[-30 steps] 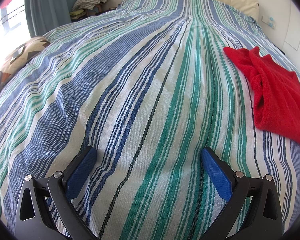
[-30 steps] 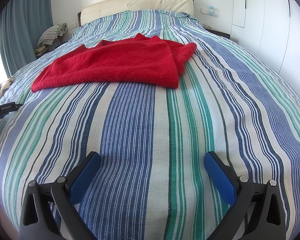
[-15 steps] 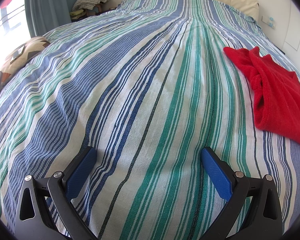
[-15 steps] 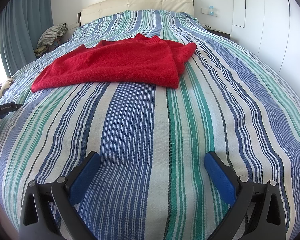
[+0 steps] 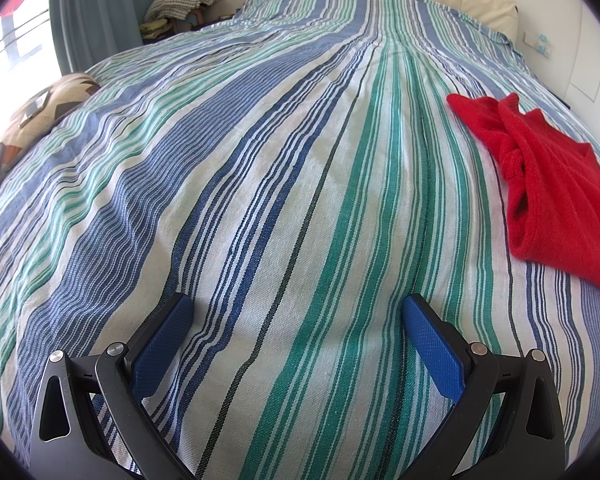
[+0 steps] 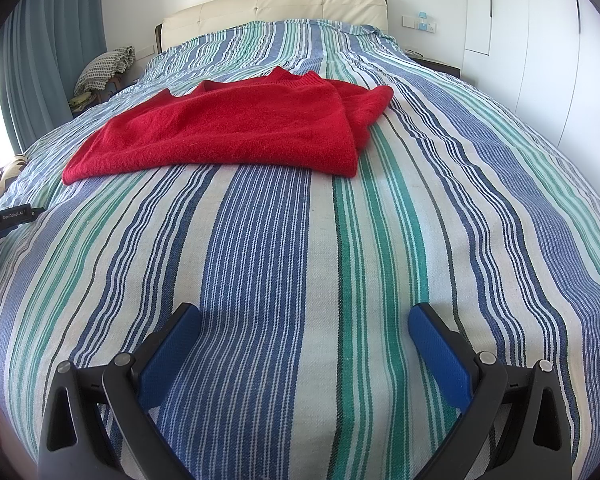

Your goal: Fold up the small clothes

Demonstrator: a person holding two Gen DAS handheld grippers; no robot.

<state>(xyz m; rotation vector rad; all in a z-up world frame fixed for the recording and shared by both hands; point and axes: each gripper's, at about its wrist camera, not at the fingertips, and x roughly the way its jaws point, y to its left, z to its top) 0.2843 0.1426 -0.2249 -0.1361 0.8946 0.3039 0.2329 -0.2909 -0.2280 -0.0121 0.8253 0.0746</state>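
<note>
A red knitted top [image 6: 236,132] lies flat on the striped bedspread [image 6: 260,260], its right side doubled over into a thick fold. In the left wrist view the same red top [image 5: 556,196] sits at the far right edge. My right gripper [image 6: 304,316] stands open low over the spread, well short of the garment, nothing between its blue pads. My left gripper [image 5: 296,308] is open too, over bare stripes to the left of the garment. Part of the left gripper's black body [image 6: 4,216] shows at the left edge of the right wrist view.
A cream padded headboard [image 6: 276,6] ends the bed. A folded checked blanket [image 6: 104,68] rests on a stand by the blue curtain [image 6: 44,72]. A patterned cushion [image 5: 48,108] lies at the bed's left edge. White wardrobe doors [image 6: 540,60] run along the right.
</note>
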